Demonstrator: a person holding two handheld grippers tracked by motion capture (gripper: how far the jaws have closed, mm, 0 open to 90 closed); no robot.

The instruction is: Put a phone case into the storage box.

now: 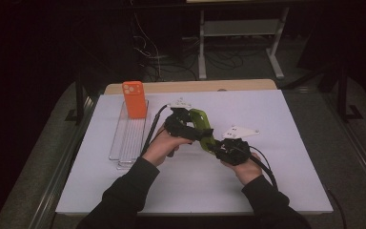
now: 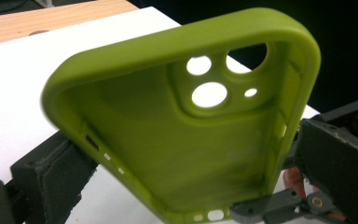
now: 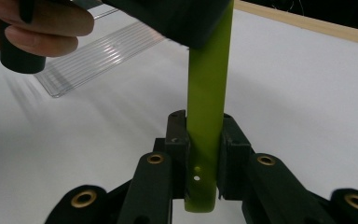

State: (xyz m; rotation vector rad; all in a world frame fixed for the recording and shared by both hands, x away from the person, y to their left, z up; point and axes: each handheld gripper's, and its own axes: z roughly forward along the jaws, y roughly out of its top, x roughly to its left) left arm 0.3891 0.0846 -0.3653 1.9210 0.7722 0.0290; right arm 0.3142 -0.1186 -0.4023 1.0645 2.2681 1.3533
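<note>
Mid-bench, both tongs grip the green case [image 1: 201,125] above the bench [image 1: 286,157]: left tongs [image 1: 187,125] across its sides, right tongs [image 3: 204,154] pinching its near end.

The high view looks forward and down over the white table [image 1: 276,143] from the person's side; both gripper views sit close (nearly touching) to the shared green phone case [image 2: 182,135].
</note>
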